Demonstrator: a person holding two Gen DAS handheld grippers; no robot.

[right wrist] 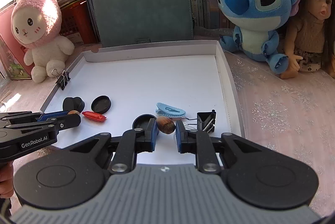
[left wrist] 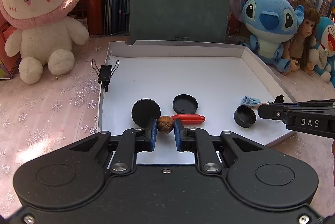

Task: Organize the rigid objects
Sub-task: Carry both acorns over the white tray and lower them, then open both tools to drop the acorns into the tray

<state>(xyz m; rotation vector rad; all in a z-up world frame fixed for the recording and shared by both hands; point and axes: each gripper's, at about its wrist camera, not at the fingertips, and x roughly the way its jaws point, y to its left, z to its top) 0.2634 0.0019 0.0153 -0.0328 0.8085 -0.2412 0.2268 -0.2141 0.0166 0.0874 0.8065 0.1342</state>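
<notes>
A shallow white tray lies on the pink tablecloth. My left gripper is shut on a brown wooden acorn, low over the tray's near left part. Behind it lie two black round caps and a red plastic piece. My right gripper is shut on a second brown acorn over the near right part. Just past it lie a black cap, a blue clip and a black binder clip. The right wrist view shows the left gripper at the left edge.
A binder clip grips the tray's left rim. A green case stands behind the tray against a row of books. A pink rabbit plush sits to the left; a blue plush and a doll sit to the right.
</notes>
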